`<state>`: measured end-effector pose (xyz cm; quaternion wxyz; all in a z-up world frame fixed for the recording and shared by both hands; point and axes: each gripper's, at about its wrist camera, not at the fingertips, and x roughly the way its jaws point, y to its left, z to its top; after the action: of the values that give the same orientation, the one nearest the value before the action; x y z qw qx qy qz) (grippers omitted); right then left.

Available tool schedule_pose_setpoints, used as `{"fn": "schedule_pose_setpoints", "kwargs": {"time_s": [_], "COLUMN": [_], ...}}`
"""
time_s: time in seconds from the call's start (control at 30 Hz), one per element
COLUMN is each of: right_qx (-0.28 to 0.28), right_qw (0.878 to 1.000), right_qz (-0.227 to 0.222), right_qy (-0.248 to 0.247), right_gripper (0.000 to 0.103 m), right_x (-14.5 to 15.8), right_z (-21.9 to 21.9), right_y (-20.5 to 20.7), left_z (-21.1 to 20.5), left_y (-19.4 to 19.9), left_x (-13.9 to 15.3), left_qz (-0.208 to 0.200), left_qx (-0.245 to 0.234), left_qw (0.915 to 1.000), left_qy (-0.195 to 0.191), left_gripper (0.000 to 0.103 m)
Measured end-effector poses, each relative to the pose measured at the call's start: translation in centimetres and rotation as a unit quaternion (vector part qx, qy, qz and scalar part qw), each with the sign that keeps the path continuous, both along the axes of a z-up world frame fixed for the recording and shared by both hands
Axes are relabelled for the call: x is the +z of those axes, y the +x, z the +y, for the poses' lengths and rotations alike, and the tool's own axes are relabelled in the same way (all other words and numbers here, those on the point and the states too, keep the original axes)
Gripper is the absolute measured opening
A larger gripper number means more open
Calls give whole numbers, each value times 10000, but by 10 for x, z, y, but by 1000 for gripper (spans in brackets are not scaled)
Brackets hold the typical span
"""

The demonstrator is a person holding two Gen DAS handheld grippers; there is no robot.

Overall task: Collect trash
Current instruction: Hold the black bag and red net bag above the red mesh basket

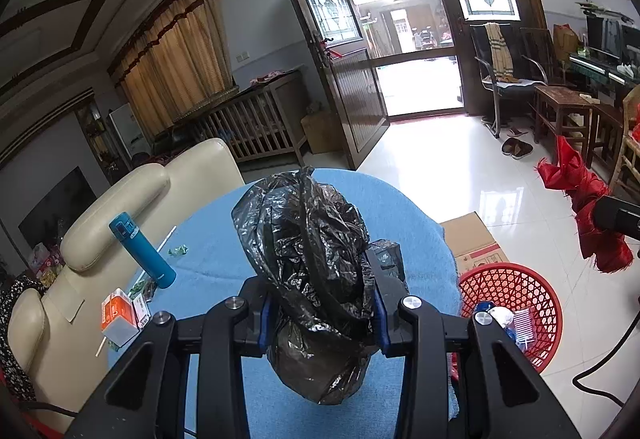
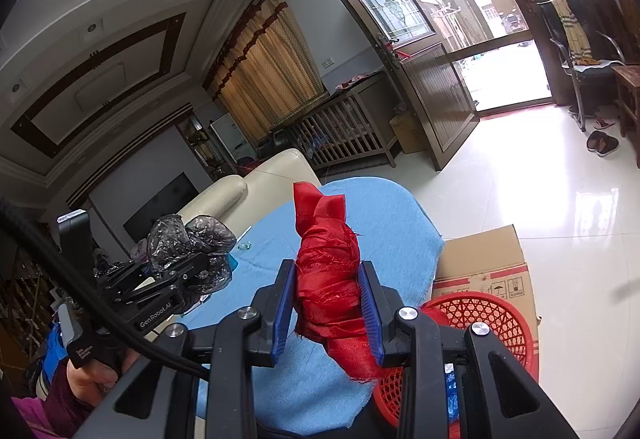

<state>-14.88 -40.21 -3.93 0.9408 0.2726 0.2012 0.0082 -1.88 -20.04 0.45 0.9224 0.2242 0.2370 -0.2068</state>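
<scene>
My left gripper [image 1: 322, 303] is shut on a crumpled black plastic bag [image 1: 308, 239] and holds it above the blue tablecloth [image 1: 208, 259]; it also shows in the right wrist view [image 2: 188, 239]. My right gripper [image 2: 328, 303] is shut on a bunched red cloth [image 2: 328, 263], held up over the table's right edge; the cloth also shows at the right of the left wrist view [image 1: 580, 199]. A red mesh basket [image 1: 532, 303] with some scraps inside stands on the floor right of the table, and also shows in the right wrist view [image 2: 480, 315].
On the tablecloth's left part lie a teal flask [image 1: 142, 251], an orange-and-white box [image 1: 118, 315], small green wrappers [image 1: 178, 250] and a white straw [image 1: 166, 239]. A cardboard box [image 1: 472, 243] stands behind the basket. A cream sofa [image 1: 120, 207] borders the table's left.
</scene>
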Motion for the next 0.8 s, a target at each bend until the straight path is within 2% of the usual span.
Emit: {"fn": "schedule_pose_setpoints", "kwargs": {"time_s": [0.8], "right_qx": [-75], "right_qw": [9999], "right_qz": [57], "right_qy": [126], "right_gripper": [34], "right_x": [-2], "right_z": [-7], "right_y": [-1], "left_z": [-22], "left_y": [6], "left_x": [-13], "left_qz": [93], "left_qx": [-162], "left_qw": [9994], "left_qy": [300], "left_gripper": [40]}}
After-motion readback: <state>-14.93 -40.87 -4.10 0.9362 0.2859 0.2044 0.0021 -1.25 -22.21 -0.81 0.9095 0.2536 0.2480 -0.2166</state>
